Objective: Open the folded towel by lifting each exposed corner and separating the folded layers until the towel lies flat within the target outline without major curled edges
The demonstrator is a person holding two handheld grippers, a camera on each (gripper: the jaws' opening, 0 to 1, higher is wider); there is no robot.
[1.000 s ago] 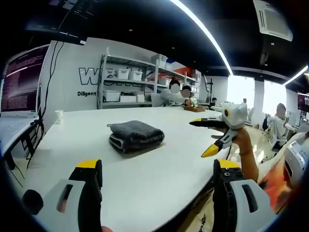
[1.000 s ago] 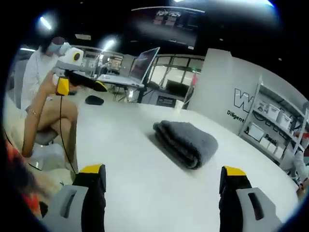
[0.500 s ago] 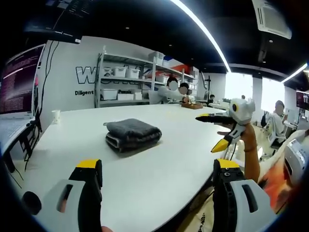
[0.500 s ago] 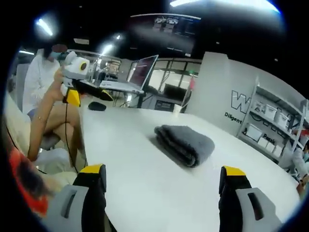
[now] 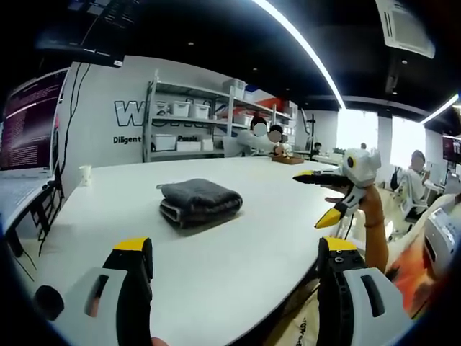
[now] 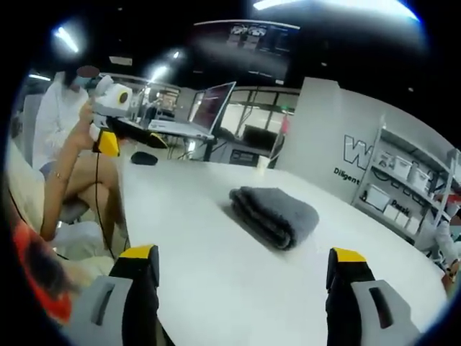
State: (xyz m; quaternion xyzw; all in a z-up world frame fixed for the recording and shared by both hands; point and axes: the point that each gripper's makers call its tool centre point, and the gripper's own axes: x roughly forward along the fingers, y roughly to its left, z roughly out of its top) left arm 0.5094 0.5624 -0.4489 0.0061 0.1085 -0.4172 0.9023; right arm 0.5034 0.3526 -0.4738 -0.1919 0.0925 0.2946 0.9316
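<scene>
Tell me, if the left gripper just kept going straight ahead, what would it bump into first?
Probably the folded grey towel on the white table; the left gripper is open and points roughly at it, though depth is unclear.

The left tool (image 5: 234, 259) is held above the near edge of the white desk (image 5: 238, 238), jaws spread wide with nothing between them, the yellow-capped tips clear of the surface. A dark grey folded towel (image 5: 199, 201) lies on the desk ahead of the jaws, well apart from both tips, folded edge stacked in layers on its left side. The right tool (image 5: 325, 196) enters from the right, held by a hand (image 5: 371, 216) beyond the desk edge, jaws parted and empty; a small white cup (image 5: 86, 175) stands near the far left edge, and shelving with white bins (image 5: 191, 122) lines the back wall.
</scene>
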